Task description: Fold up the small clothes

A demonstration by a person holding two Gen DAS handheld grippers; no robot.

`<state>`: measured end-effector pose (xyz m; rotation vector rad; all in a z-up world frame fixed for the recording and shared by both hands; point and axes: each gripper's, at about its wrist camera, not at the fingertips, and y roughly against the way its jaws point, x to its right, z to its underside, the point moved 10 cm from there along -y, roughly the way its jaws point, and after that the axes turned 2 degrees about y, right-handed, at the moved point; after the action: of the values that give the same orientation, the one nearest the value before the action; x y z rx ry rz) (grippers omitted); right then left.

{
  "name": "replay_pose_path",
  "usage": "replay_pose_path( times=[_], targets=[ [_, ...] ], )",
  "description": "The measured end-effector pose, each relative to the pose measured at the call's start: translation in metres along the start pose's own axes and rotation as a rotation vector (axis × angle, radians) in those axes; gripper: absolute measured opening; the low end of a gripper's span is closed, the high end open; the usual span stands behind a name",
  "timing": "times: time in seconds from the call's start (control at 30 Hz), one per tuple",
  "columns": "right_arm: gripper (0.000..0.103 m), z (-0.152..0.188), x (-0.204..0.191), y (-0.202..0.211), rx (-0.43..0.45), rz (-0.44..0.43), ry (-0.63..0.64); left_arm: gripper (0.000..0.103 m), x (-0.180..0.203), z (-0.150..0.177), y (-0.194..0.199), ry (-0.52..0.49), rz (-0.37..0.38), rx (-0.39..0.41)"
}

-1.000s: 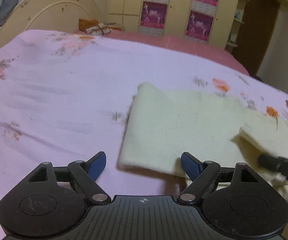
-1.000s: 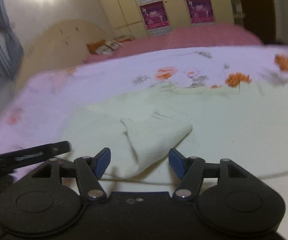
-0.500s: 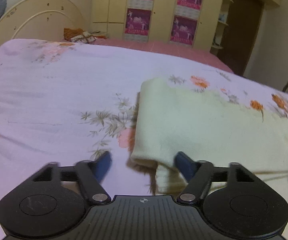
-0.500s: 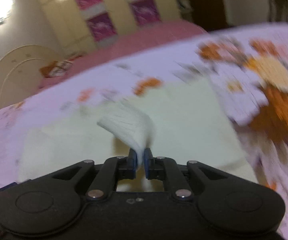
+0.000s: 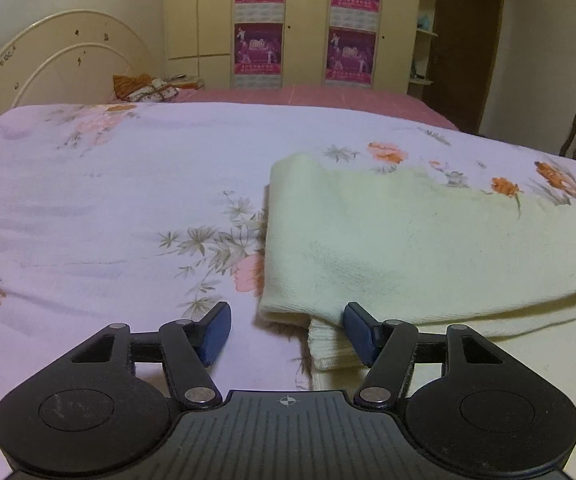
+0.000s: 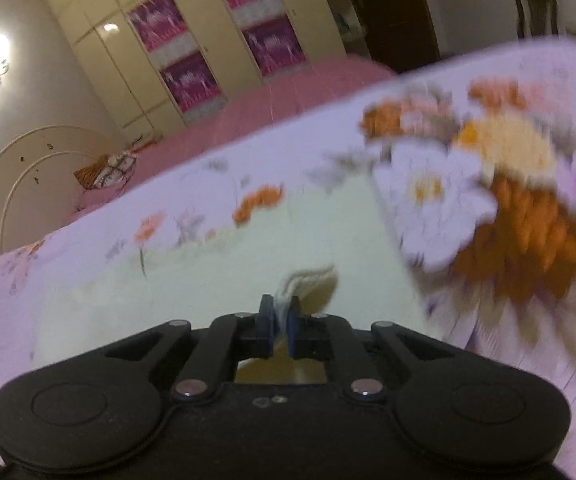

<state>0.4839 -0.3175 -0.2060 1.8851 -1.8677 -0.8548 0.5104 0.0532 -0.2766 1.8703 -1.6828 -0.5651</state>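
We hold the left tongs (image 5: 286,332) low over the bed (image 5: 100,216), jaws apart; they have just been closing in. The near left corner of the cloth (image 5: 407,248) lies between them: its folded upper layer ends just ahead of the right pad (image 5: 357,332), and the ribbed lower edge pokes out against that pad's inner face. The left pad (image 5: 216,332) stands clear of the cloth, over bare flowered sheet. From there the cloth spreads ahead and to the right, flat on the bed.

Our right tongs (image 6: 281,326) are clamped together on a corner of the cloth (image 6: 208,280), having just closed on it. A small fan of ribbed fabric sticks up ahead of the pads, and the rest of the cloth lies ahead and to the left beneath it. This view is blurred. To the right of these tongs the sheet shows big orange and white flowers.

Far beyond both tongs stand a headboard (image 5: 64,60) and a wardrobe (image 5: 303,24).
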Motion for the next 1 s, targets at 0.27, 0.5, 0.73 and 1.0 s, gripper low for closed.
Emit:
replay_pose_path(
  times=[0.27, 0.5, 0.73, 1.0],
  targets=[
    [0.010, 0.016, 0.037, -0.015, -0.079, 0.090, -0.004, 0.057, -0.008, -0.012, -0.002, 0.090, -0.026, 0.057],
    [0.047, 0.021, 0.038, -0.005, -0.097, -0.011, -0.147, 0.058, 0.000, 0.001, 0.009, 0.003, -0.011, 0.026],
    [0.029, 0.028, 0.004, -0.012, -0.138, -0.080, -0.101, 0.058, 0.005, 0.010, 0.014, -0.015, -0.013, 0.007],
    [0.005, 0.029, -0.006, -0.017, -0.141, -0.080, -0.042, 0.058, 0.008, 0.007, 0.009, -0.046, -0.028, 0.023]
  ],
)
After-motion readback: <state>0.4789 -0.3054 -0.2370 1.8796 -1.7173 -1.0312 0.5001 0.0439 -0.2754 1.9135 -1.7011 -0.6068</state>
